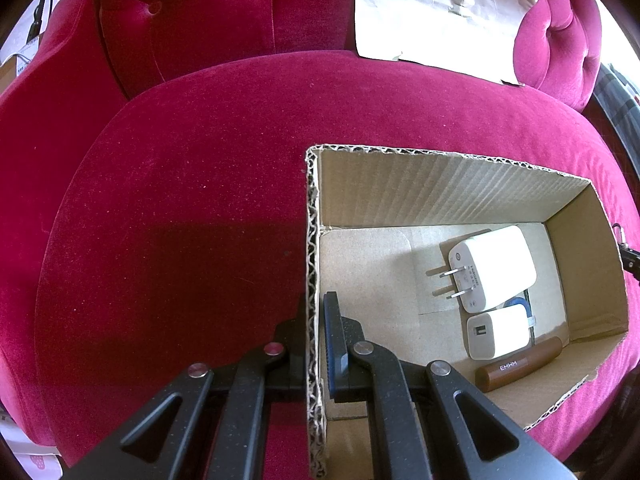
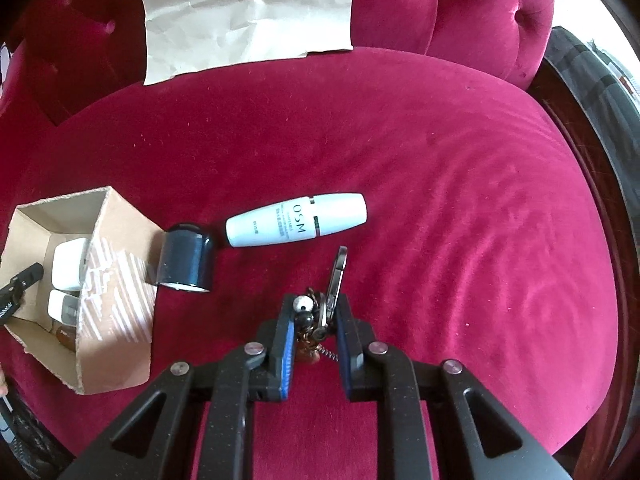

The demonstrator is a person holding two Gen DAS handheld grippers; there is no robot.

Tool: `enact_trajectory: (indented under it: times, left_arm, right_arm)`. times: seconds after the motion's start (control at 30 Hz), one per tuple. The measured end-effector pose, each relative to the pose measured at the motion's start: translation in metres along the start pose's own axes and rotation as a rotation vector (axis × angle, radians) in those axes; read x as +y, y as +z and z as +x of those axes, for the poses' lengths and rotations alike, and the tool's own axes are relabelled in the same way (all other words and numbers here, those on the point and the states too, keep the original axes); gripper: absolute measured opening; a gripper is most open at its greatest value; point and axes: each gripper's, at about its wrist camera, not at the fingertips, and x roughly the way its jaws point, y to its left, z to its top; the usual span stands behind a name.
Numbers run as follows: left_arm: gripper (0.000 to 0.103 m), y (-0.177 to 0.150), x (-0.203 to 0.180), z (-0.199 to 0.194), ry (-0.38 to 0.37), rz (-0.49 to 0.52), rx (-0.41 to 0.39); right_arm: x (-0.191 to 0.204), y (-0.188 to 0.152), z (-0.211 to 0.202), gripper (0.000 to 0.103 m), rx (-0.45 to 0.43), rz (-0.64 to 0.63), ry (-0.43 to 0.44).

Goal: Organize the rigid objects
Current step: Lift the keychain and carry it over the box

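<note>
An open cardboard box [image 1: 312,240] stands on a red velvet seat; it also shows in the right wrist view [image 2: 116,280]. Inside lie a large white plug charger [image 1: 496,266], a smaller white charger [image 1: 500,332] and a brown tube [image 1: 520,364]. My left gripper [image 1: 312,344] is shut on the box's left wall, one finger inside, one outside. My right gripper [image 2: 314,316] is closed around a keychain [image 2: 324,304] with a carabiner and beads, on the seat. A white OSM bottle [image 2: 296,220] and a dark jar [image 2: 186,258] lie beside the box.
A crumpled sheet of brown paper [image 2: 248,12] leans on the tufted backrest [image 1: 200,12]. The seat's dark wooden edge [image 2: 600,200] runs on the right. The right gripper's tip [image 1: 628,256] shows past the box's right wall.
</note>
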Motion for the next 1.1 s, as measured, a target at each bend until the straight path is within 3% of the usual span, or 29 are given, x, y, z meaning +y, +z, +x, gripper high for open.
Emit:
enact_trajectory:
  times: [0.53, 1.1]
  left_arm:
    - [0.005, 0.0, 0.001, -0.003, 0.0, -0.001, 0.0]
    - [0.005, -0.001, 0.003, -0.004, -0.001, -0.001, -0.001]
  right_arm:
    - [0.014, -0.001, -0.035, 0.017, -0.04, -0.012, 0.005]
    - [0.047, 0.019, -0.081, 0.017, -0.111, -0.07, 0.045]
